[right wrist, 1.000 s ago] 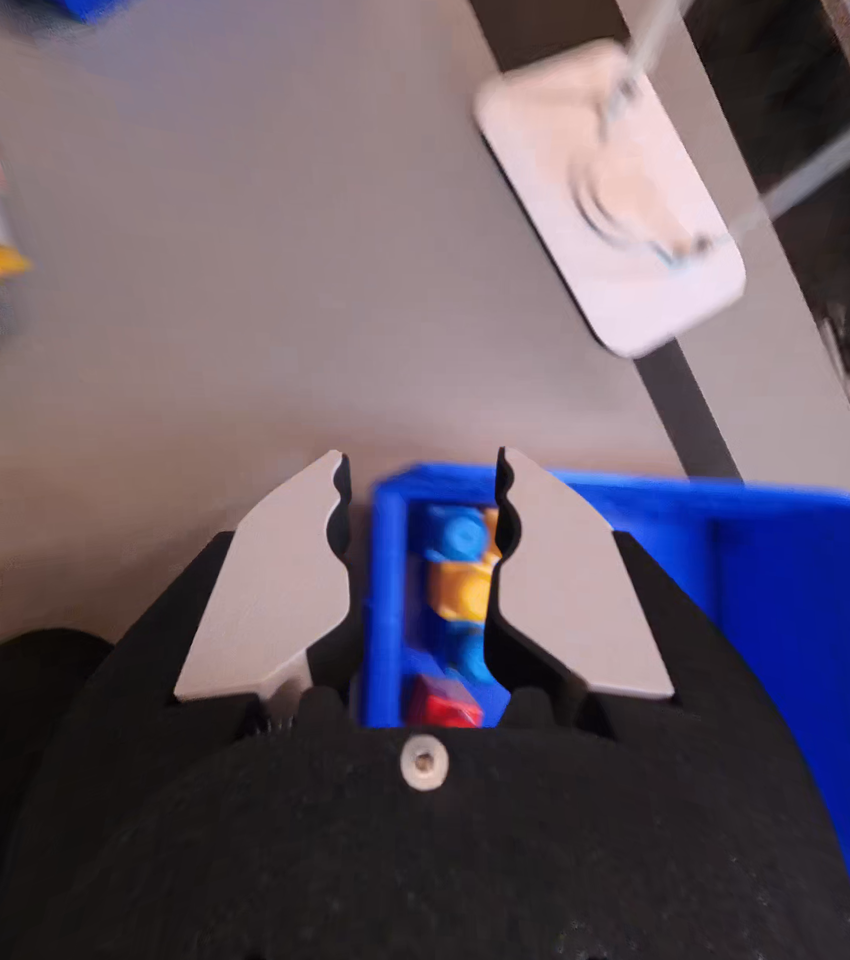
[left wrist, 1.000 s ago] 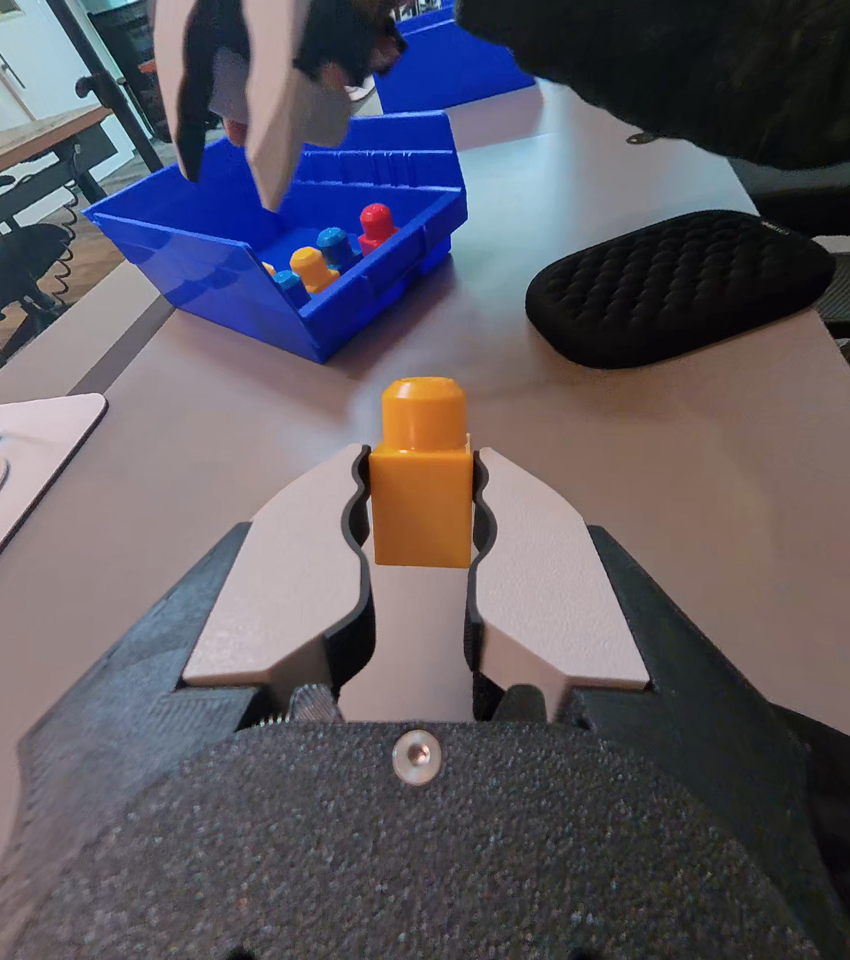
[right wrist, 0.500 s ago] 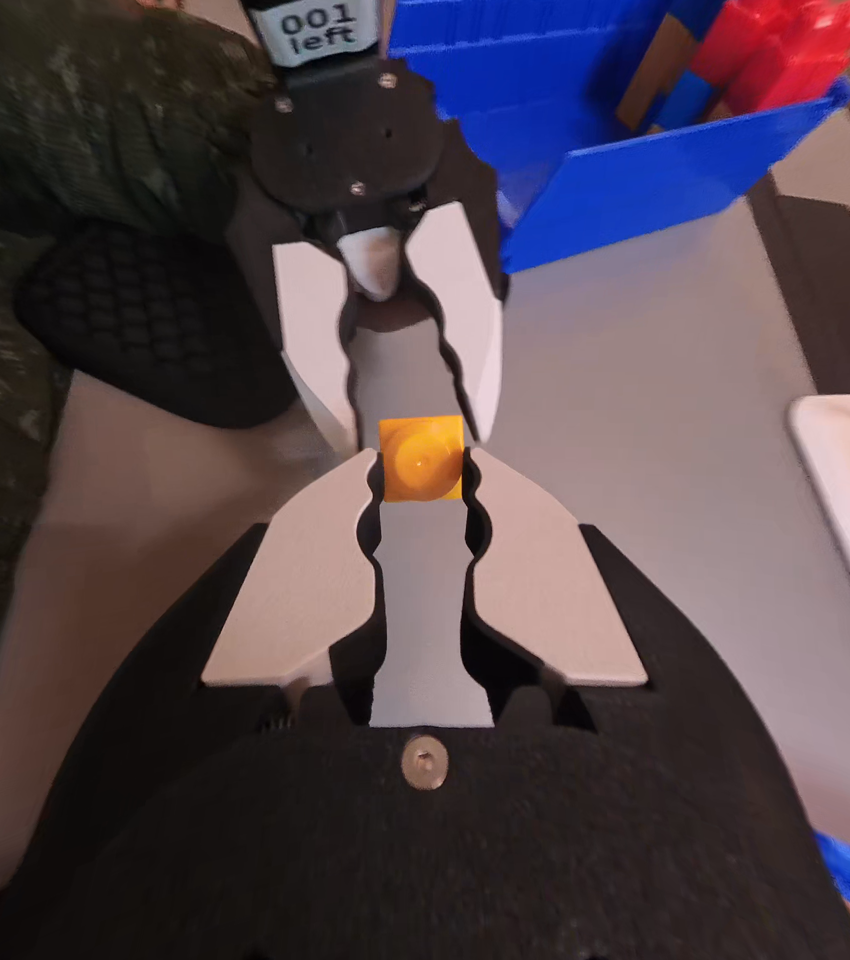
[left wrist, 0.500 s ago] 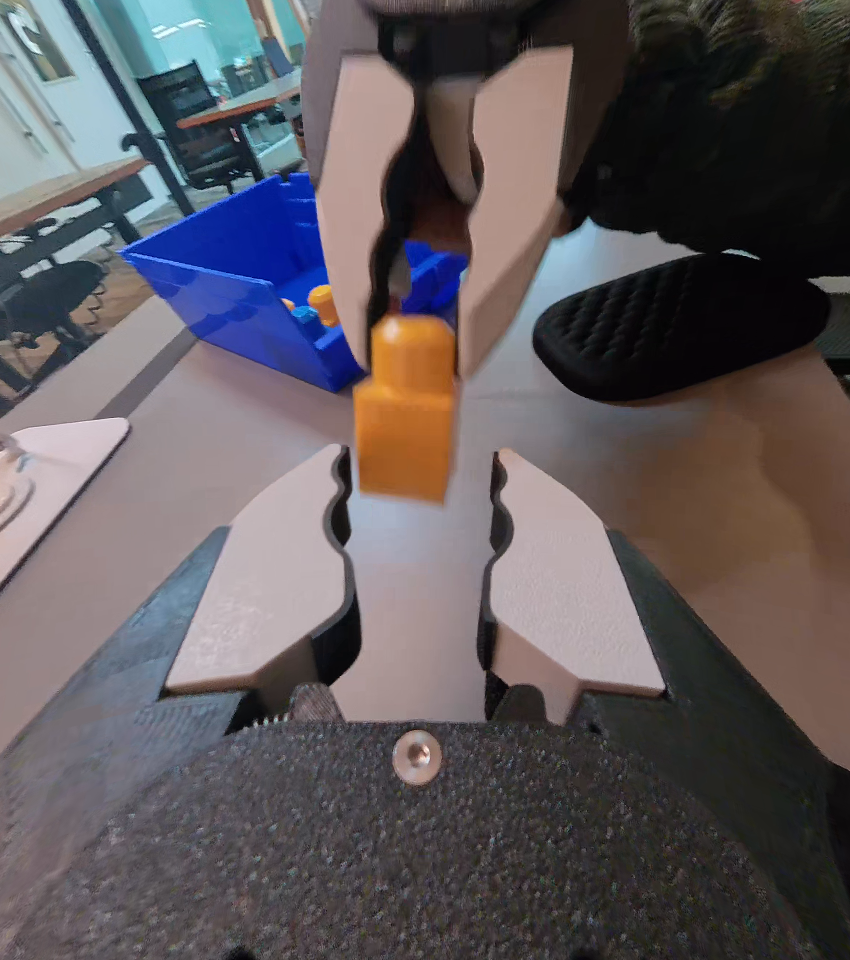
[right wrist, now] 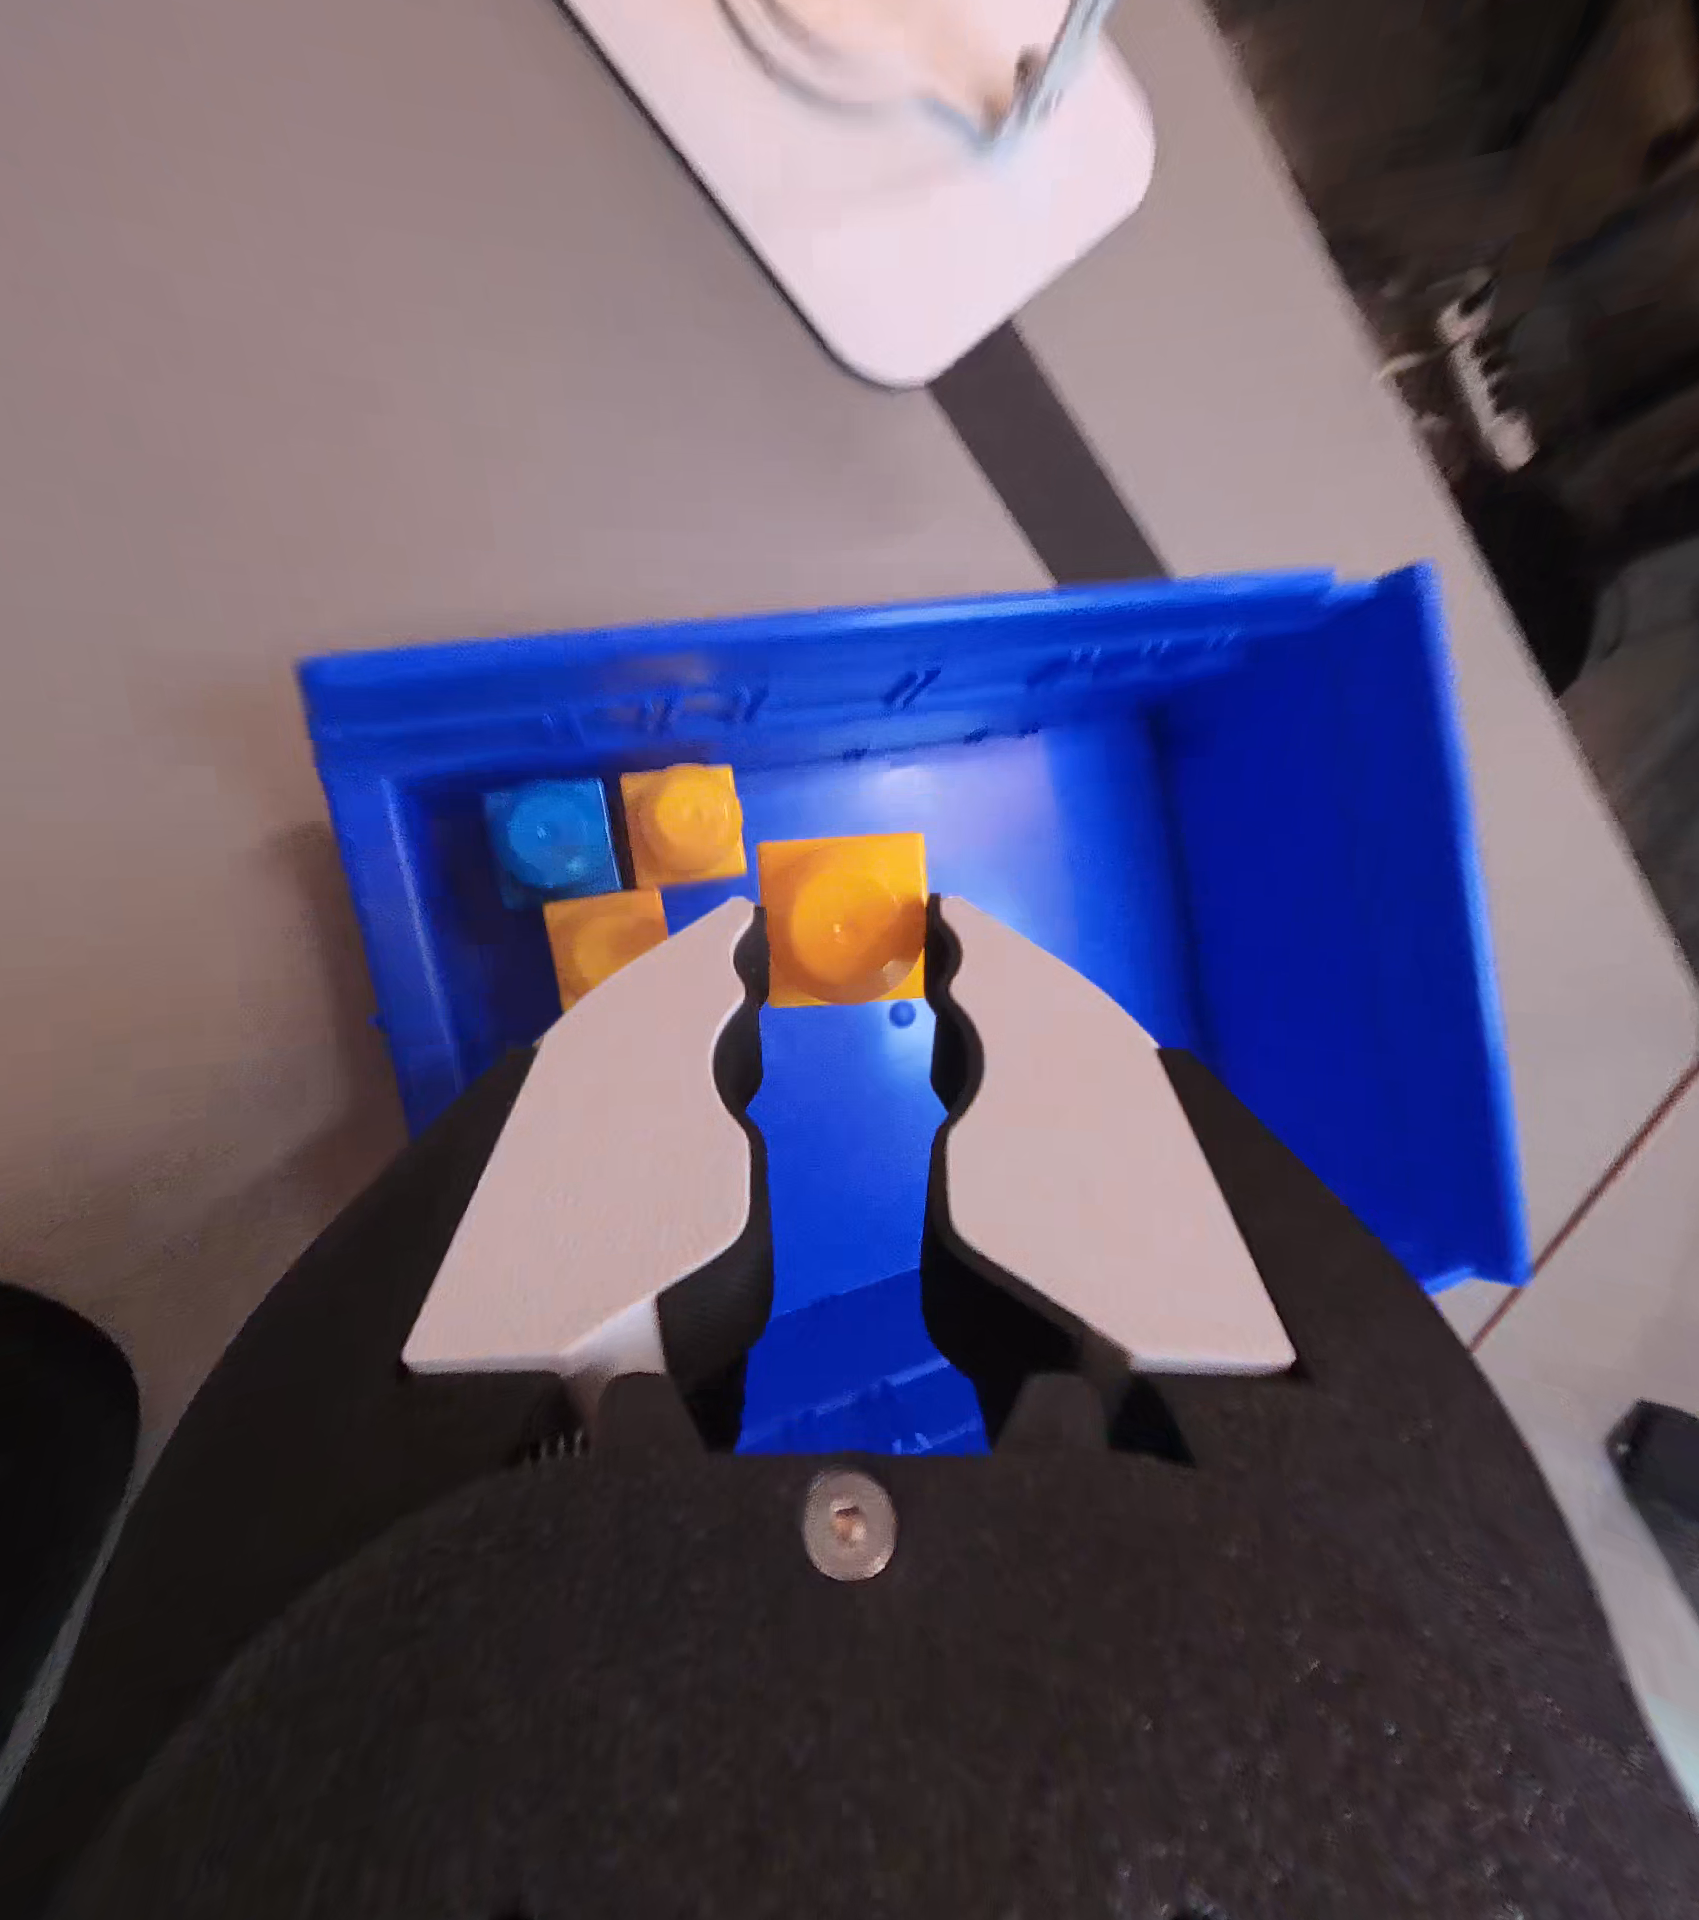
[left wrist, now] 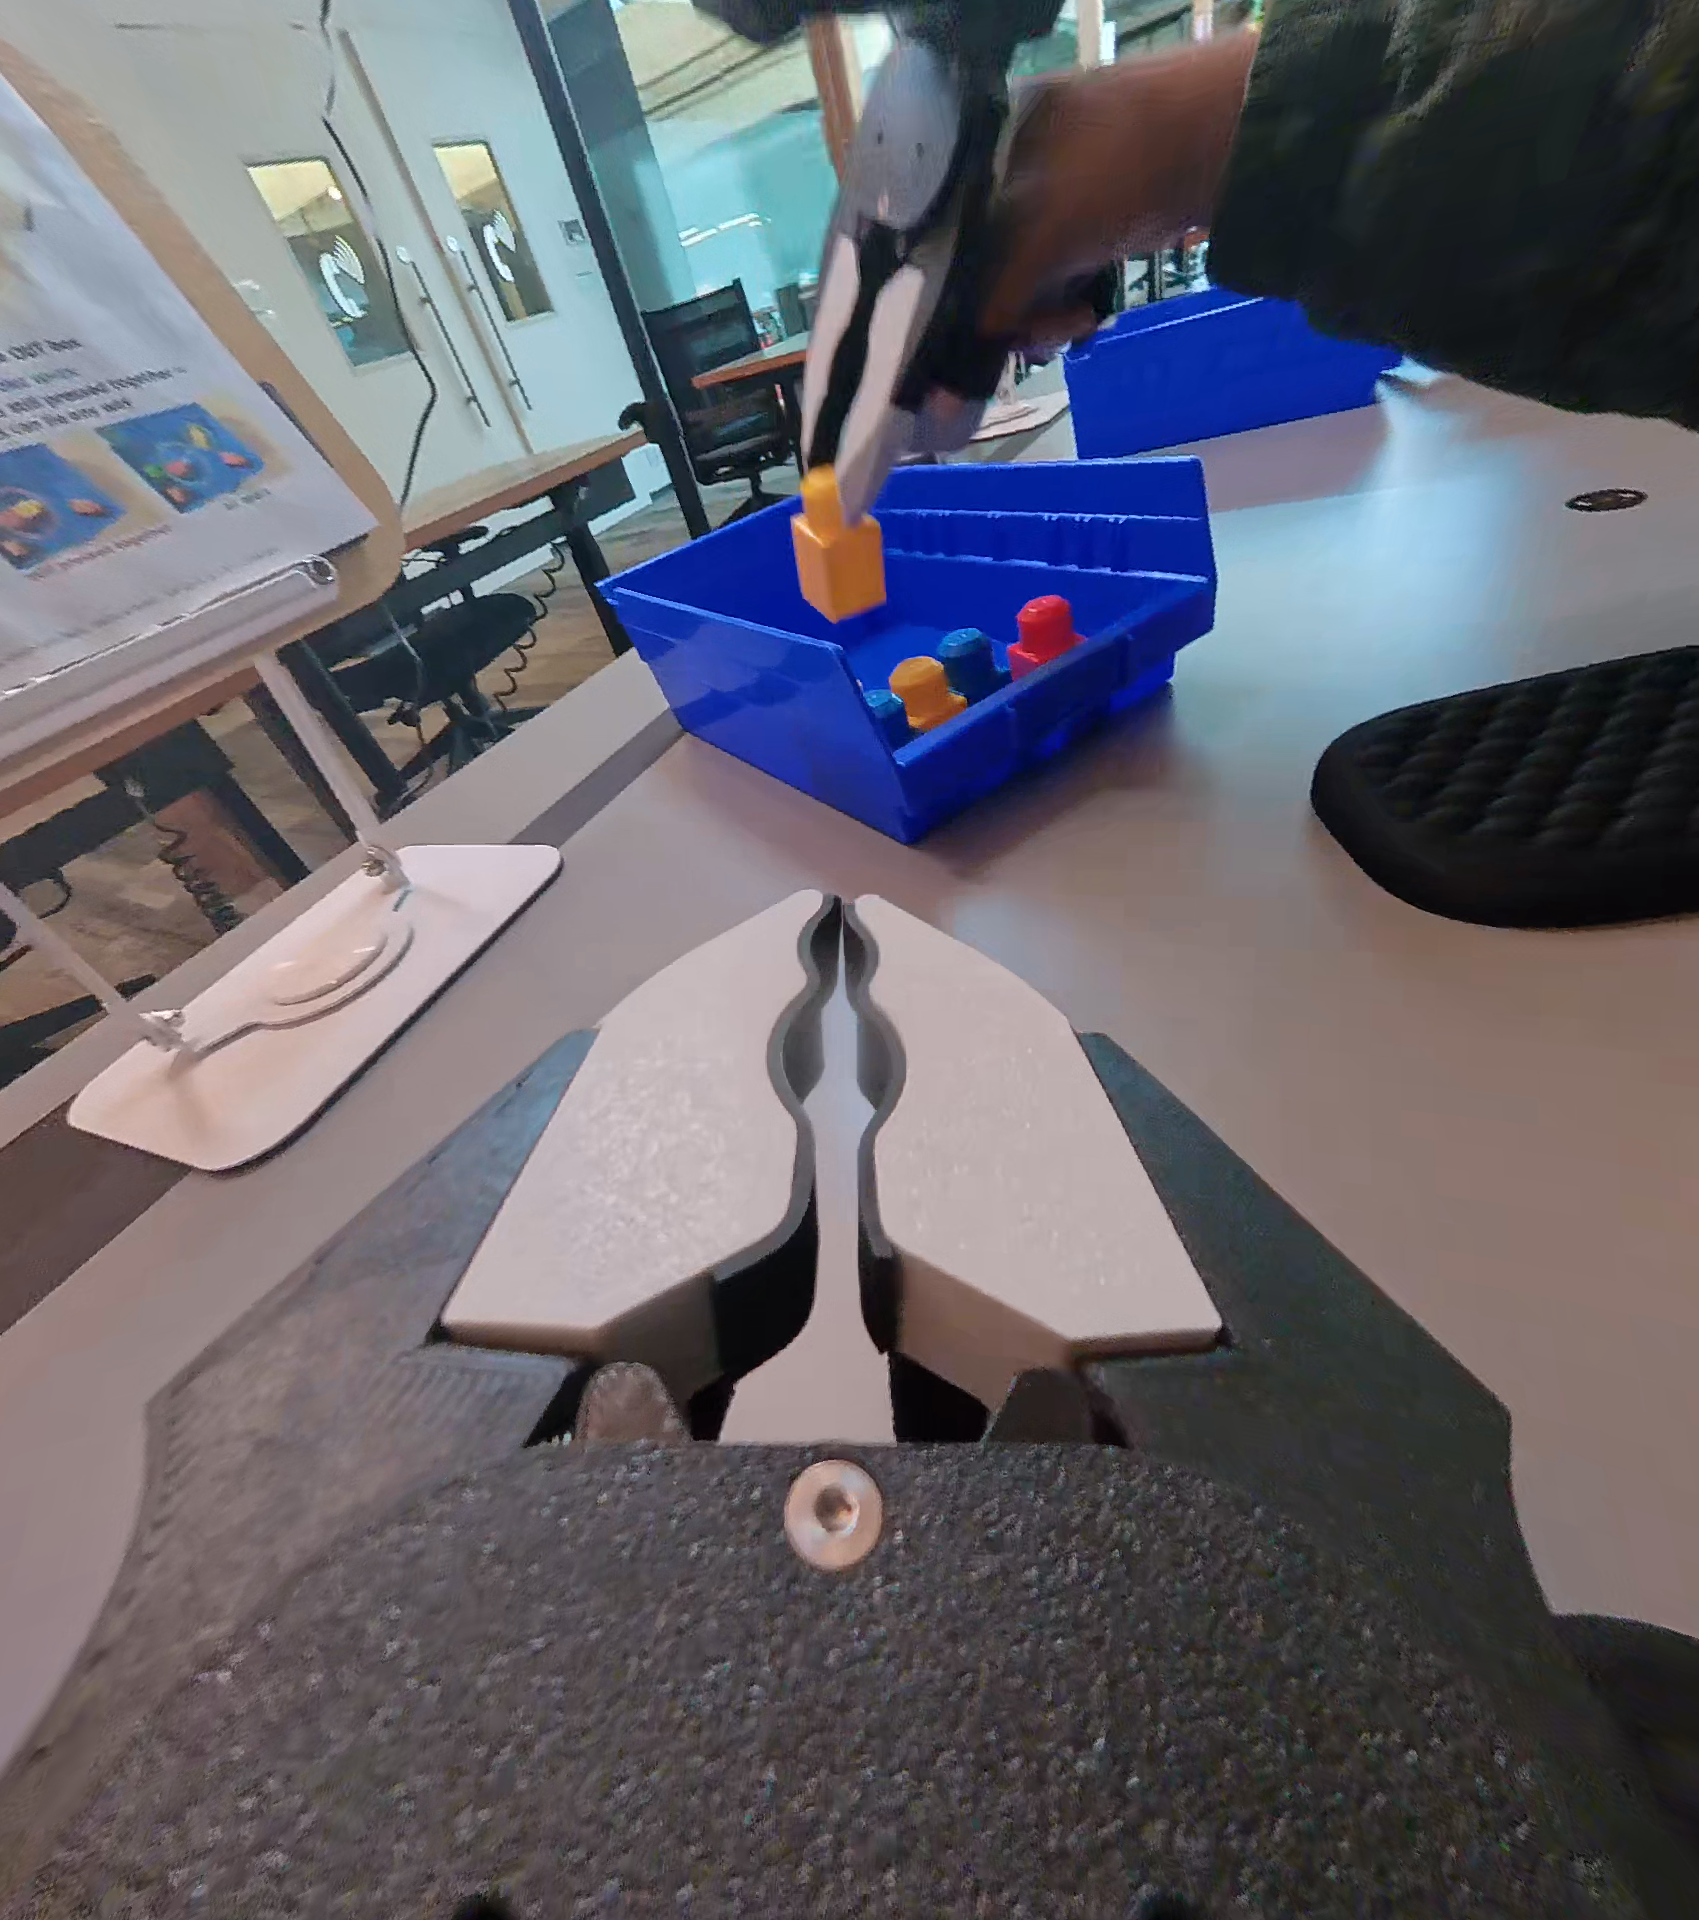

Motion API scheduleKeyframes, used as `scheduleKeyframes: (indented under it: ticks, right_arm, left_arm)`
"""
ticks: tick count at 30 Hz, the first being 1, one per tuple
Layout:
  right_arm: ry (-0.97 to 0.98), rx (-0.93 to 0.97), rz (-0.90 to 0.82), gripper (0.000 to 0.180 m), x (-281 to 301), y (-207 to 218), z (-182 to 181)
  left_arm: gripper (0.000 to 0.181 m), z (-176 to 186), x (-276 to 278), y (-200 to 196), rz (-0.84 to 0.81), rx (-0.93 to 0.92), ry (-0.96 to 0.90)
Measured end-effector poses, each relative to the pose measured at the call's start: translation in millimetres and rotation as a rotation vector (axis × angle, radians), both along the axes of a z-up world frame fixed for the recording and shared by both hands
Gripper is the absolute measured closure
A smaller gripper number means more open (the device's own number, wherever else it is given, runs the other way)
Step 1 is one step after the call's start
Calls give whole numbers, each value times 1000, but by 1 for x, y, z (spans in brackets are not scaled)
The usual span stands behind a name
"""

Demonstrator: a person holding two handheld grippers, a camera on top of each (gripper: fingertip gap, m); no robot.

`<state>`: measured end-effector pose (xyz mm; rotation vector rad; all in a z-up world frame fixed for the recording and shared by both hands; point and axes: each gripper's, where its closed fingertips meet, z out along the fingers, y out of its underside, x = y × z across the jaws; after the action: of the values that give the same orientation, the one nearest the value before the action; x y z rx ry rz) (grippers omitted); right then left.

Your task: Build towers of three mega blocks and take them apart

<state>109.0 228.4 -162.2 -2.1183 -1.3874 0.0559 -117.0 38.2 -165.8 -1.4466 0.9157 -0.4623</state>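
Note:
My right gripper (right wrist: 843, 914) is shut on an orange block (right wrist: 843, 920) by its stud and holds it above the blue bin (right wrist: 1344, 935). The left wrist view shows the same block (left wrist: 837, 561) hanging from the right gripper's fingers (left wrist: 871, 457) over the bin (left wrist: 772, 665). Inside the bin lie a blue block (right wrist: 549, 836) and two orange blocks (right wrist: 681, 826) (right wrist: 601, 935); the left wrist view shows an orange (left wrist: 923, 691), a blue (left wrist: 970, 660) and a red block (left wrist: 1042, 632) there. My left gripper (left wrist: 841, 914) is shut with nothing in it, low over the grey table (left wrist: 1344, 1143).
A black padded rest (left wrist: 1593, 779) lies at the right of the table. A white stand base (left wrist: 305, 997) with an instruction sheet (left wrist: 76, 416) stands at the left. A second blue bin (left wrist: 1219, 374) sits farther back. A person's sleeve (left wrist: 1551, 187) reaches in from the upper right. The tips of one gripper are about 30 centimetres away from the tips of the other.
My left gripper let go of the orange block, drew back and shut on nothing. My right gripper took the block by its stud and carried it over the blue bin.

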Motion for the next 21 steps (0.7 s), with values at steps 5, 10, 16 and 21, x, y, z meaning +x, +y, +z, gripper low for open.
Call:
scheduleKeyframes:
  ticks: [5,10,16,21]
  right_arm:
    - [8,-167,-17,151,1,-3,-48]
    - [-28,-281,-16,151,-2,-9,-79]
    - [29,-304,-22,146,-7,-9,-81]
    - [193,-126,-13,132,-20,-7,-38]
  left_arm:
    - [181,3,-6,5,41,8,-13]
    - [181,4,-7,5,49,21,-7]
    - [181,11,-12,7,75,32,-35]
    - [181,31,-29,11,143,75,-102]
